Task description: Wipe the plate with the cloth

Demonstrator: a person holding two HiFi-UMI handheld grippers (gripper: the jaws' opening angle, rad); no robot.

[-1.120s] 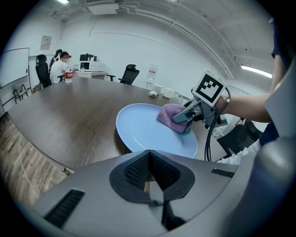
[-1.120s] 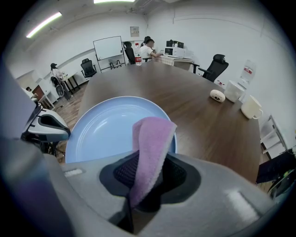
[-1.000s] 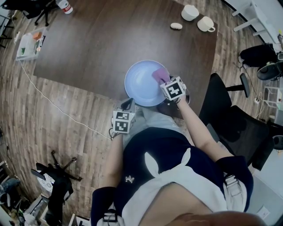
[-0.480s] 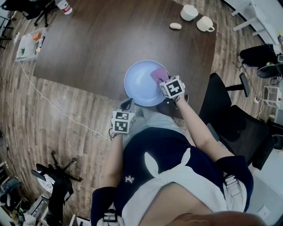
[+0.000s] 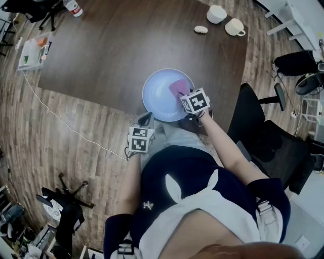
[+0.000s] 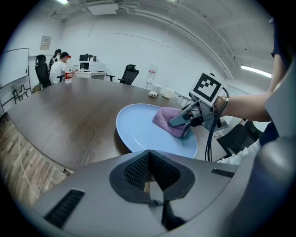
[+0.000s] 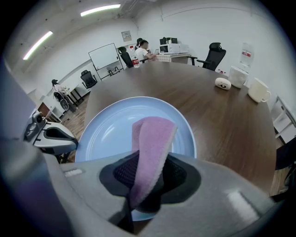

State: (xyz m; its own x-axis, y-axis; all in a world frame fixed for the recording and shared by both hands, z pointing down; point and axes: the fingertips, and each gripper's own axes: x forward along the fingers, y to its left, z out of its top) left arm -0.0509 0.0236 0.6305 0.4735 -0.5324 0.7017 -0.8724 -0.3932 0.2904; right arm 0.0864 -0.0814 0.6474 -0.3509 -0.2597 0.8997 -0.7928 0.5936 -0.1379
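**K:** Since the frame a second back, the right gripper [image 5: 183, 94] had slid the cloth [image 5: 178, 87] a bit leftward, toward the middle of the plate [image 5: 157, 98]. The left gripper [image 5: 146, 121] hadn't budged.

**M:** Jaw state?

**K:** Right one was clamped on the cloth. The pink fold ran up between its pads in the right gripper view, with the free end lying on the plate's right half. Left one's jaws were pressed together, nothing between them.

**M:** Where was the left one parked?

**K:** Just off the near table edge, beside the plate's near-left rim, angled down toward it. Couldn't tell whether it touched anything.

**M:** Plate position?

**K:** Light blue, flat on the dark wooden table [image 5: 111, 50], close to the near edge in front of the person.

**M:** Anything else up there?

**K:** Far right corner had a white bowl [image 5: 217, 14], a white mug [image 5: 235, 27] and a small white object [image 5: 201, 30], all well apart from the plate. A black office chair [image 5: 263, 136] stood on the person's right.
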